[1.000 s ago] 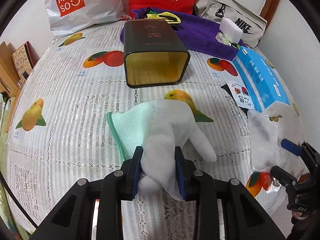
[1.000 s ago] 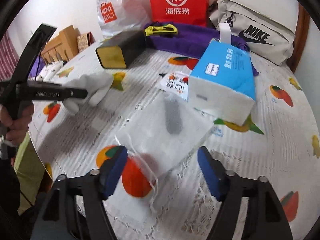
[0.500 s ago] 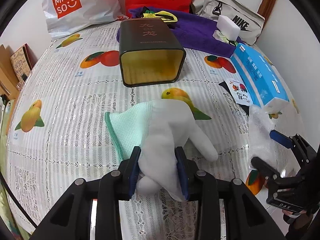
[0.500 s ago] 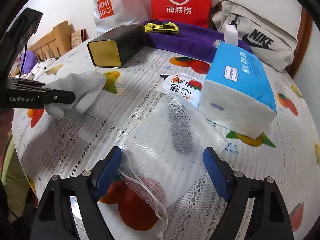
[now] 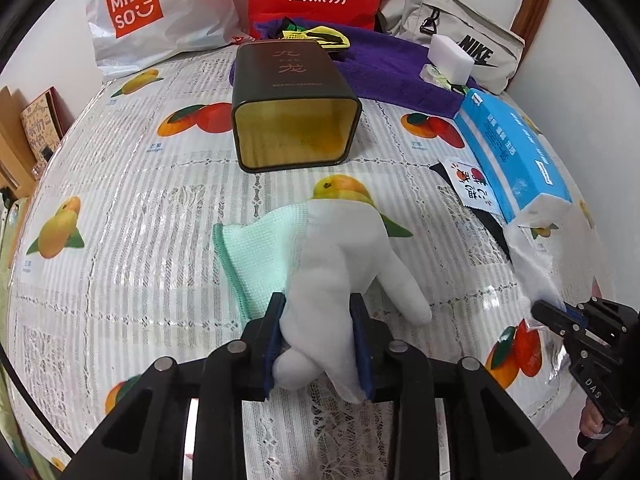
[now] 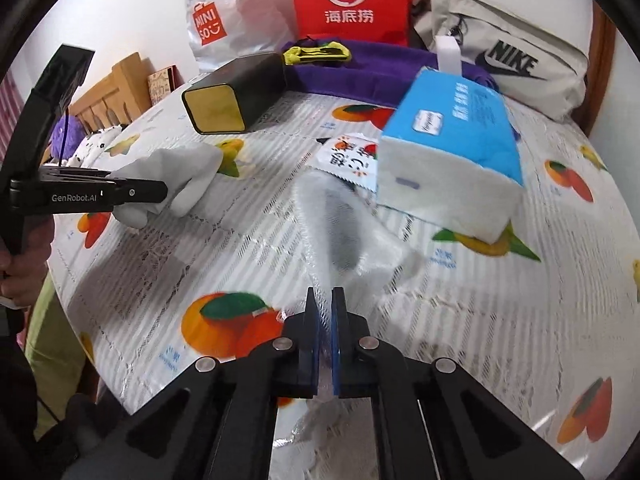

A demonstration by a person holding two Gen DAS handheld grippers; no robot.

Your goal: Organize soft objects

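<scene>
White glove (image 5: pixel 340 264), mint-green cloth (image 5: pixel 256 252), fruit-printed tablecloth (image 5: pixel 132 208), purple towel (image 5: pixel 392 68).

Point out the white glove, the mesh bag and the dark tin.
white glove (image 5: pixel 332 264): left wrist view, on its palm.
mesh bag (image 6: pixel 348 236): right wrist view, on its netting.
dark tin (image 5: pixel 286 76): left wrist view, on its top side.

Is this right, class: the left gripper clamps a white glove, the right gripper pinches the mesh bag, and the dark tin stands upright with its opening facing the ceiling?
One detail is wrong. The left gripper does clamp the white glove, and the right gripper does pinch the mesh bag, but the dark tin lies on its side, its opening facing the camera. The left wrist view shows it.
</scene>
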